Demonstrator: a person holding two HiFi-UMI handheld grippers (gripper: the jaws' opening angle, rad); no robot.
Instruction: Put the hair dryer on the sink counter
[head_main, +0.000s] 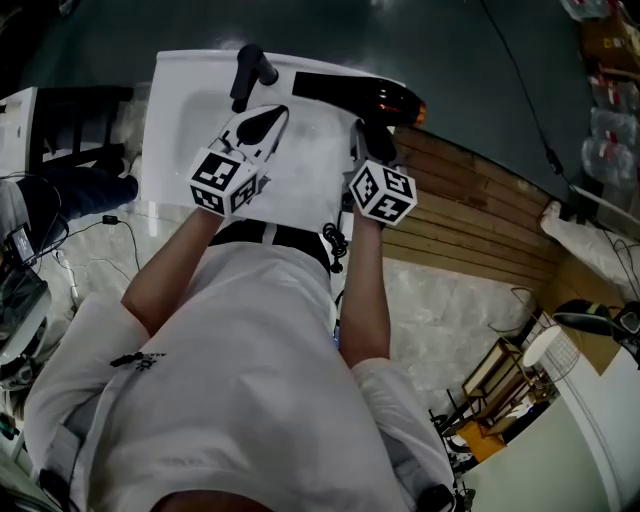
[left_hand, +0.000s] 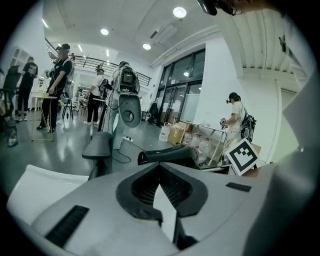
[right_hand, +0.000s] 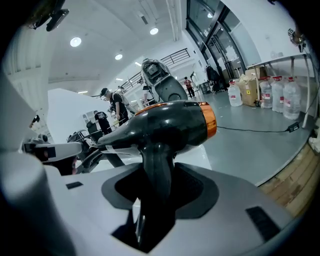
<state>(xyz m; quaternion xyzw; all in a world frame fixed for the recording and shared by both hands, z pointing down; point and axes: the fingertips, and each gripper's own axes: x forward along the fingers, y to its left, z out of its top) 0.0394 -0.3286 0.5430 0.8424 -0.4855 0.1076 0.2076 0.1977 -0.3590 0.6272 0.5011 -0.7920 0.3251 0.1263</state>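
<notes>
The black hair dryer (head_main: 350, 92) with an orange ring hangs over the back right part of the white sink counter (head_main: 185, 120), its barrel lying left to right. My right gripper (head_main: 368, 135) is shut on its handle. In the right gripper view the handle (right_hand: 157, 170) stands upright between the jaws, and I cannot tell whether the dryer (right_hand: 170, 125) touches the counter. My left gripper (head_main: 270, 118) hovers over the basin beside it, shut with nothing in it (left_hand: 160, 185). The dryer's barrel (left_hand: 165, 155) shows just past that gripper.
A black faucet (head_main: 250, 72) rises at the counter's back edge, just left of the dryer. The dryer's coiled cord (head_main: 335, 245) hangs by my waist. Wooden boards (head_main: 480, 210) lie to the right and a dark chair (head_main: 80, 110) to the left. People stand far off (left_hand: 57, 85).
</notes>
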